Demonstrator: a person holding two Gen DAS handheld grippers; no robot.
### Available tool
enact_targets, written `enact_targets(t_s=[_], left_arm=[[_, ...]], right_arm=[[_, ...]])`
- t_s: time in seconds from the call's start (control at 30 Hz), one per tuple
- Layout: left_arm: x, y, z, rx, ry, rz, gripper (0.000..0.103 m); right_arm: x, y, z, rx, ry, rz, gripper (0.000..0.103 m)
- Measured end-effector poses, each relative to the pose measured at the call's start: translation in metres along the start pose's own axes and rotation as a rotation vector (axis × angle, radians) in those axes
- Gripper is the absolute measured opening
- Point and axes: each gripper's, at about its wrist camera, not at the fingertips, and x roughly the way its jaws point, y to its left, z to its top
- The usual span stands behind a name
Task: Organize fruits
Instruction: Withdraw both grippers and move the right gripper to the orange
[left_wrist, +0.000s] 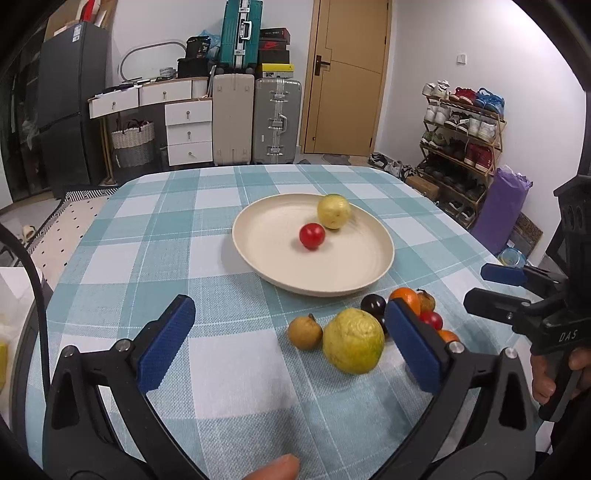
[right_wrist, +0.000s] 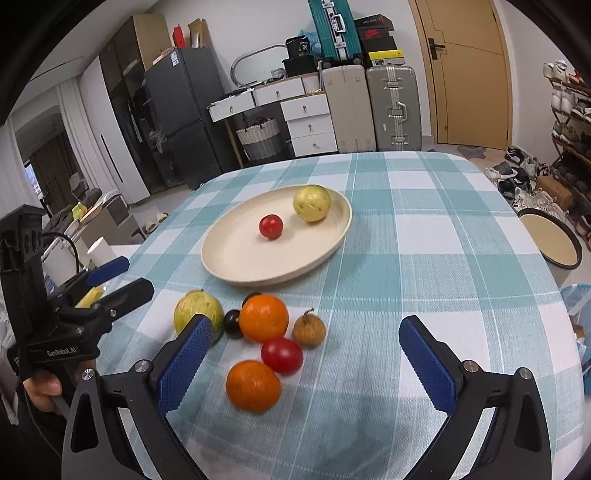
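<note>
Orange (right_wrist: 253, 386) lies at twelve o'clock between the right gripper's (right_wrist: 304, 363) wide-apart, empty jaws — nearer than left gripper (left_wrist: 291, 347), likewise spread.

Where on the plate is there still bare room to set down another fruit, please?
The plate is bare across its near and left parts, bordered by the red tomato and yellow-green guava, which sit toward its far side. The loose fruit pile near the grippers is crowded.
</note>
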Motion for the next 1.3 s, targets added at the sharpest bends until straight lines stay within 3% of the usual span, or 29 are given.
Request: enact_targets(t_s=[0.5,0.73,0.93,1.3], left_arm=[[0.005,-0.018,-0.019,0.05,0.059,-0.018,0.103],[0.011,-0.016,-0.021,0.042,0.071,-0.022,0.103],[0.014,-0.013,-0.02,0.026,0.08,-0.024,0.103],[0.014,-0.012,-0.019,0.027,0.083,-0.023,0.103]], right_arm=[[0.021,0.013,-0.024,-0.054,0.118,0.014,0.103],[0.03,0.016,-0.031,-0.039,0.167,0.074,0.102],[0.031,0.025,-0.034,-0.068,0.185,0.096,0.081],[0.028,0.032,-0.037,-0.089,0.201,0.152,0.059]])
